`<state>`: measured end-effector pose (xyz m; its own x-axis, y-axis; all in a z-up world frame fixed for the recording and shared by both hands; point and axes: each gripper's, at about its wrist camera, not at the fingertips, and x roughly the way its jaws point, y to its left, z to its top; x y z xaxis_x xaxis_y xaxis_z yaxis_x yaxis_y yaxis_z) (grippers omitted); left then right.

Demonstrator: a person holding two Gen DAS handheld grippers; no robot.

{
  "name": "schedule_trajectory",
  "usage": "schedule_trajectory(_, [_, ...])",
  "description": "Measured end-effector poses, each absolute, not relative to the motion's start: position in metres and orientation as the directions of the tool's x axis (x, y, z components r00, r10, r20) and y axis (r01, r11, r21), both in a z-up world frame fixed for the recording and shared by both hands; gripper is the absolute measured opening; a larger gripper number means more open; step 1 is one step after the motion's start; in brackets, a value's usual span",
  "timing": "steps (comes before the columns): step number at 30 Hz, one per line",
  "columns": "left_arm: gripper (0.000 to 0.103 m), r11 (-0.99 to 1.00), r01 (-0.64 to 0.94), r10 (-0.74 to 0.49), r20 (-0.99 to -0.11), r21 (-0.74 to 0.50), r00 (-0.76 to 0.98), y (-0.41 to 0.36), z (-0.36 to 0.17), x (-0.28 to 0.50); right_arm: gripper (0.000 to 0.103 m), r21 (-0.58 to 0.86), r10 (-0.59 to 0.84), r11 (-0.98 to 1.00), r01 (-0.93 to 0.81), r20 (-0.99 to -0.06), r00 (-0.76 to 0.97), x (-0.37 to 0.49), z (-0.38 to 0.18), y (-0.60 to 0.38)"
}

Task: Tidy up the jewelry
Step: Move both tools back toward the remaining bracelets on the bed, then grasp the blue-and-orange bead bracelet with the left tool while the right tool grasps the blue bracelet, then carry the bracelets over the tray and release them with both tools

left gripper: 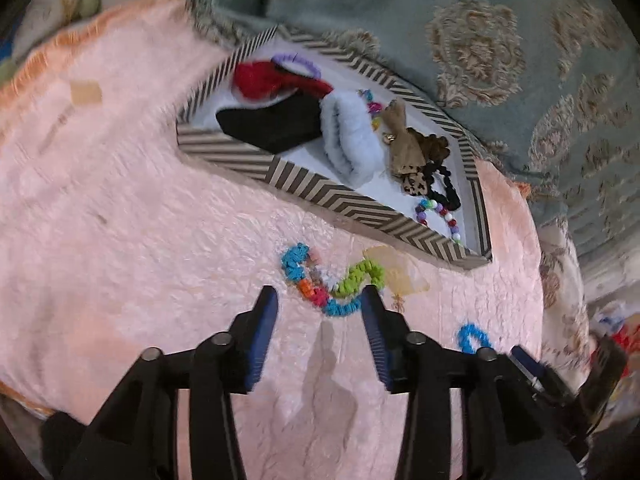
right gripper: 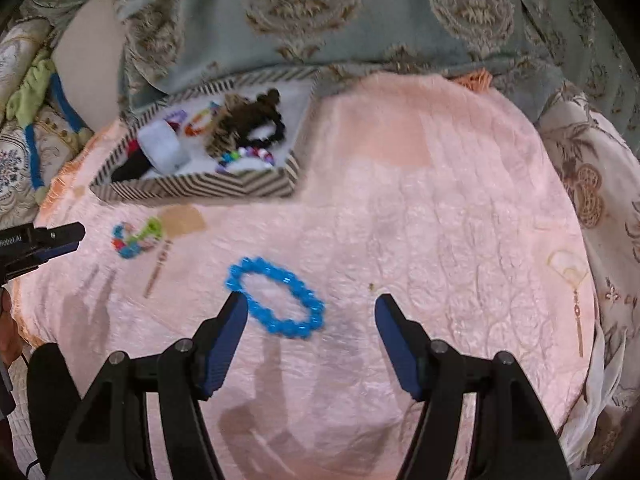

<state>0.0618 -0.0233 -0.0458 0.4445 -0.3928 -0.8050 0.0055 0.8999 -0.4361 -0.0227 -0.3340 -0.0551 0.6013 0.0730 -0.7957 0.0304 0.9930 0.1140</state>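
A multicoloured coil bracelet (left gripper: 328, 280) lies on the pink cloth just ahead of my open, empty left gripper (left gripper: 320, 296); it also shows in the right wrist view (right gripper: 136, 238). A blue bead bracelet (right gripper: 276, 298) lies on the cloth between and just ahead of the fingers of my open, empty right gripper (right gripper: 310, 300); its edge shows in the left wrist view (left gripper: 474, 338). A striped tray (left gripper: 248, 160) holds scrunchies, bead bracelets and a brown bow; it also shows in the right wrist view (right gripper: 200, 188). My left gripper shows at the left edge of the right wrist view (right gripper: 60, 240).
The pink cloth (right gripper: 420, 220) covers a round table. A teal patterned blanket (right gripper: 360, 12) lies behind it. A gold earring (right gripper: 576, 300) lies near the cloth's right edge. A thin gold chain (right gripper: 158, 268) and a tan patch (right gripper: 182, 218) lie near the coil bracelet.
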Motion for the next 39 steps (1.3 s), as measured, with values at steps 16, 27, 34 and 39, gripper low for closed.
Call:
schedule_trajectory(16, [0.000,0.929,-0.008,-0.334,-0.846,-0.370,0.417,-0.036,-0.067,0.090,0.010,0.096,0.102,0.995,-0.041,-0.801,0.590,0.003,-0.067,-0.322])
schedule_trajectory(27, [0.000,0.931,0.101,-0.350,-0.778,-0.351,0.522,-0.035,0.010,0.065,0.010,0.146,0.179,0.983,-0.107,-0.692,0.699,-0.021,0.002,-0.310])
schedule_trajectory(34, [0.000,0.958,0.133,-0.282,-0.744,-0.254,0.606,-0.036,0.051,0.053,0.010,0.127,0.195,0.981,-0.149,-0.657,0.728,-0.031,0.029,-0.293])
schedule_trajectory(39, [0.000,0.965,0.148,-0.259,-0.724,-0.215,0.639,-0.036,0.065,0.045,0.010,0.115,0.207,0.978,-0.174,-0.644,0.737,-0.033,0.040,-0.282])
